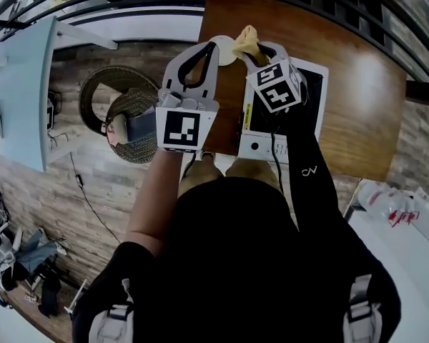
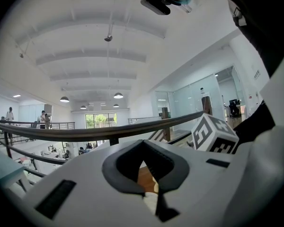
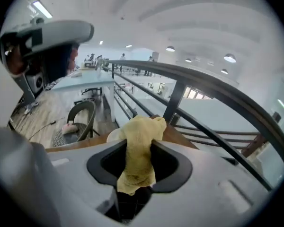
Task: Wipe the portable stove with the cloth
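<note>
My left gripper [image 1: 213,46] and right gripper [image 1: 256,48] are pale grey shells with dark-lined jaws. Each carries a white cube [image 1: 181,128] printed with black square markers. I wear a black top [image 1: 236,263]: short-sleeved on the left, and a long sleeve [image 1: 311,170] with a small white logo on the right.

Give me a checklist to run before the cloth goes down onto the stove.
1. Cloth clamped in the right gripper: ok.
2. Left gripper shut with nothing between its jaws: ok.
3. Portable stove on the table, below the right gripper: ok.
4. Cloth touching the stove: not ok; it points up and away, toward the railing.
5. Stove top free of other items: cannot tell; the right gripper and the sleeve cover much of it.
</note>
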A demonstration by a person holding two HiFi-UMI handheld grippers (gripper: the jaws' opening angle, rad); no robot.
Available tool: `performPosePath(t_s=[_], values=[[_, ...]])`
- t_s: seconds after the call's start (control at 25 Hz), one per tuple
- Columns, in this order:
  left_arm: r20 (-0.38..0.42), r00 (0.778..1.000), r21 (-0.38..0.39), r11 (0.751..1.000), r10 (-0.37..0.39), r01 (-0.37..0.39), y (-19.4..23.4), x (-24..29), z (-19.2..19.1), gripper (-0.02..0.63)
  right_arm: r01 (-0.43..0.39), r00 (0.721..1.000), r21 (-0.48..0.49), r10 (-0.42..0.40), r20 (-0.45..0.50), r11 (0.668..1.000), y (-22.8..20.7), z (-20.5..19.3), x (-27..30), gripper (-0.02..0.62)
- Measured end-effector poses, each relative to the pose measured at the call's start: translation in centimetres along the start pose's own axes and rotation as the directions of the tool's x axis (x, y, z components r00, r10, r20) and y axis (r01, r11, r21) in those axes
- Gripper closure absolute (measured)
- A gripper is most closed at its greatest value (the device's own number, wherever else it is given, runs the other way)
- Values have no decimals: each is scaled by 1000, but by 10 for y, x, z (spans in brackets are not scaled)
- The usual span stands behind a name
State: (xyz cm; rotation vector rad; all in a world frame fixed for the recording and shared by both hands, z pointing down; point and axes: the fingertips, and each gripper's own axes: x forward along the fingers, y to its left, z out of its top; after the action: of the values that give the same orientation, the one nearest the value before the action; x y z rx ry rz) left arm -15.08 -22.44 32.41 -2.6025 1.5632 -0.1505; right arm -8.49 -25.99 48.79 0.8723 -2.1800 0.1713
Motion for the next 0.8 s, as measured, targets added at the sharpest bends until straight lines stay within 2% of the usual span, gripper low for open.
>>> performPosePath(t_s=[0.12, 0.24, 0.32, 0.48, 0.68, 0.8], values=[[-21, 1000, -38, 999, 0, 0, -3, 9, -5, 600, 61, 995, 72, -66, 71, 996, -26, 10, -23, 461], [-60, 998, -75, 997, 0, -4, -10, 17, -12, 600, 95, 993, 121, -103, 62, 988, -48, 1, -37, 460], [-61, 998, -88, 996, -5, 0, -18, 22, -11, 600, 89, 996, 111, -90, 5, 990, -52, -17, -35, 460], [-81, 997, -86, 996, -13, 6, -37, 30, -11, 599, 10, 987, 39, -4, -162, 999, -35, -66, -15, 460], [-109, 994, -62, 998, -11, 5, -54, 36, -16, 600, 5, 984, 28, 1, -179, 1000, -43, -89, -22, 460], [-116, 993, -74, 997, -15, 6, -66, 39, -17, 599, -23, 982, 51, 32, -185, 998, -48, -99, -31, 460]])
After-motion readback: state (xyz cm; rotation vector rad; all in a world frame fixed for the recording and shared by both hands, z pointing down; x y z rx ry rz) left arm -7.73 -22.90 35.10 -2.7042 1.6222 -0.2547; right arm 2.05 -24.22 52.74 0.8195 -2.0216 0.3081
